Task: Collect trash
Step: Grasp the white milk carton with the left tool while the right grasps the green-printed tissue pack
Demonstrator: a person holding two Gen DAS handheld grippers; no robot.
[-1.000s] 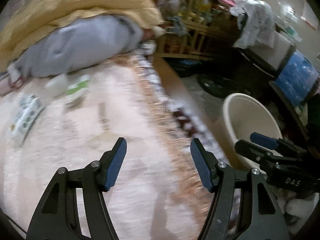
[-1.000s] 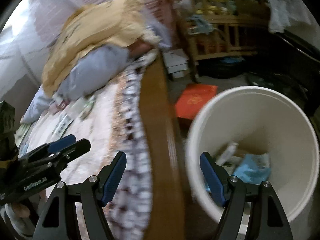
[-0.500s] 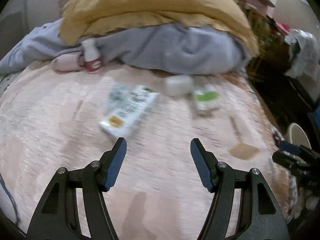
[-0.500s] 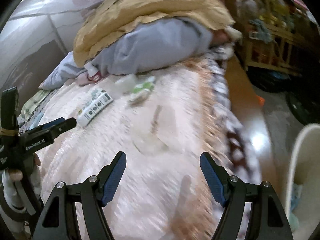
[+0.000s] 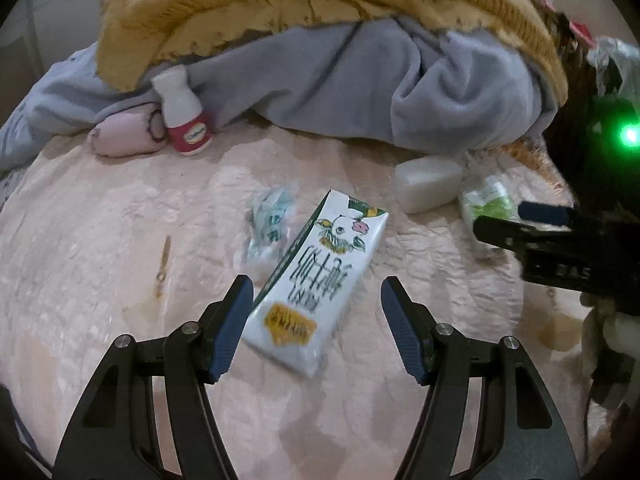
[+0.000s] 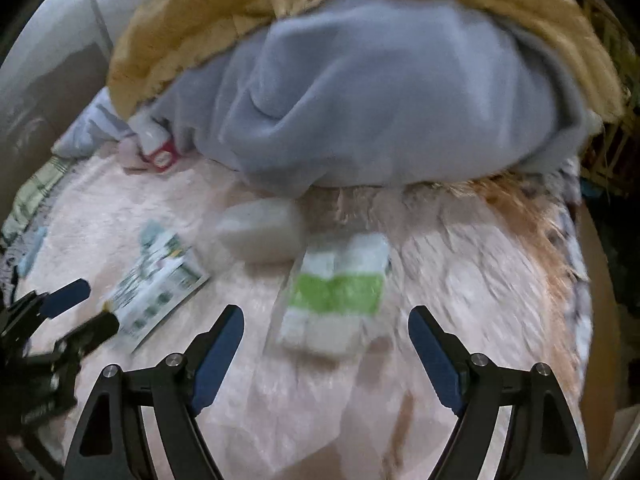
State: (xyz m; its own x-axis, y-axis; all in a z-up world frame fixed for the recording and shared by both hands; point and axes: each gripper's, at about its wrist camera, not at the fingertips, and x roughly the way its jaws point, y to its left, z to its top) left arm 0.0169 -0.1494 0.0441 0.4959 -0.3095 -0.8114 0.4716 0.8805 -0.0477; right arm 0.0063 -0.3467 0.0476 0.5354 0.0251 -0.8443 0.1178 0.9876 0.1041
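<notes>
**Trash still scattered on the bed**

Both grippers empty, jaws spread wide; left gripper (image 5: 316, 312) frames the milk carton (image 5: 318, 276); right gripper (image 6: 326, 344) frames the green-banded packet (image 6: 336, 296); a small bottle (image 5: 184, 118) and crumpled wrapper (image 5: 270, 222) also lie uncollected.

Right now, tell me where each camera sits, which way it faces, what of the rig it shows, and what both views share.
Left wrist: on the left gripper, open, looking down its fingers at the milk carton on the pink blanket; the right gripper intrudes at right.
Right wrist: on the right gripper, open, facing the green-banded packet; the left gripper shows at left.
Shared: carton, packet, white block, red-labelled bottle.
</notes>
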